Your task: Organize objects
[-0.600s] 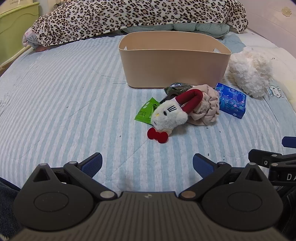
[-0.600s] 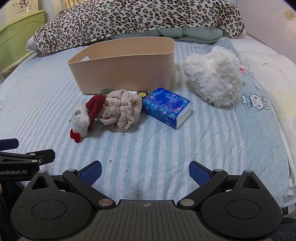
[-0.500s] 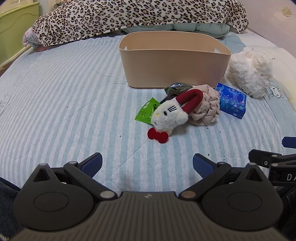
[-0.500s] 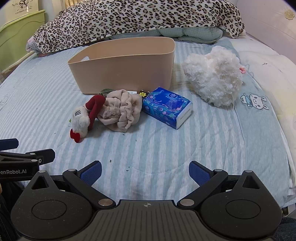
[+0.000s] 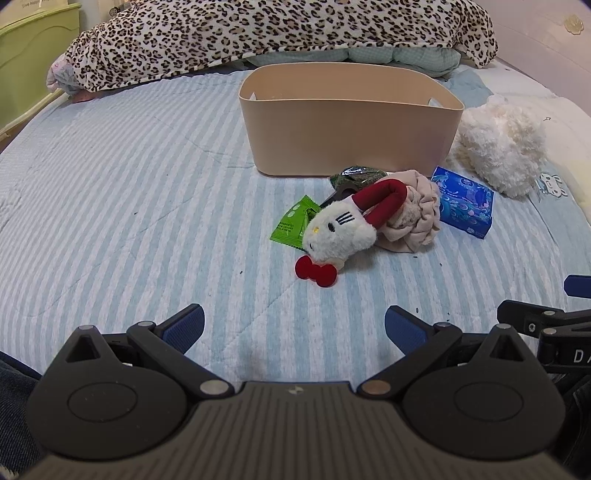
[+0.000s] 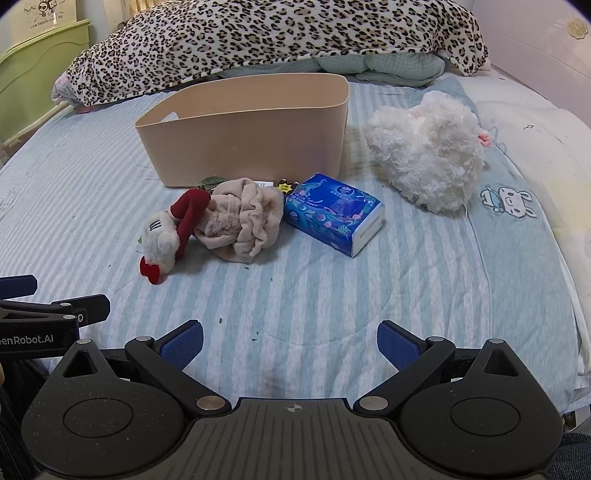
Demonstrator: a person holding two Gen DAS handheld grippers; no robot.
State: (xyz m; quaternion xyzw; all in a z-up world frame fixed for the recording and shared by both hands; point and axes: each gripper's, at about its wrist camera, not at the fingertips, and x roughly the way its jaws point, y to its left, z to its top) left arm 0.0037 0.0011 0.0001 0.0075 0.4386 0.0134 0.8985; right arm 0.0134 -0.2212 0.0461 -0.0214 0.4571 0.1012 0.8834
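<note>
left wrist view: the left gripper (image 5: pixel 294 325) fills the bottom of the frame with its blue-padded fingers spread wide and nothing between them, over the striped bedspread (image 5: pixel 129 206). at frame centre lies a white cat plush (image 5: pixel 341 232) with a red bow, touching a crumpled beige cloth (image 5: pixel 415 218) to its right. a green packet (image 5: pixel 293 225) is partly under the plush on its left, and a dark packet (image 5: pixel 352 175) lies just behind, against the beige bin (image 5: pixel 351 129) in the upper centre. a blue tissue pack (image 5: pixel 465 206) lies right of the cloth, with a fluffy white plush (image 5: pixel 502 147) beyond it at upper right. a leopard blanket (image 5: pixel 258 33) spans the top.

right wrist view: the right gripper (image 6: pixel 290 345) at the bottom is likewise released and empty. the cat plush, cloth and tissue pack form a row at centre left, in front of the bin.
</note>
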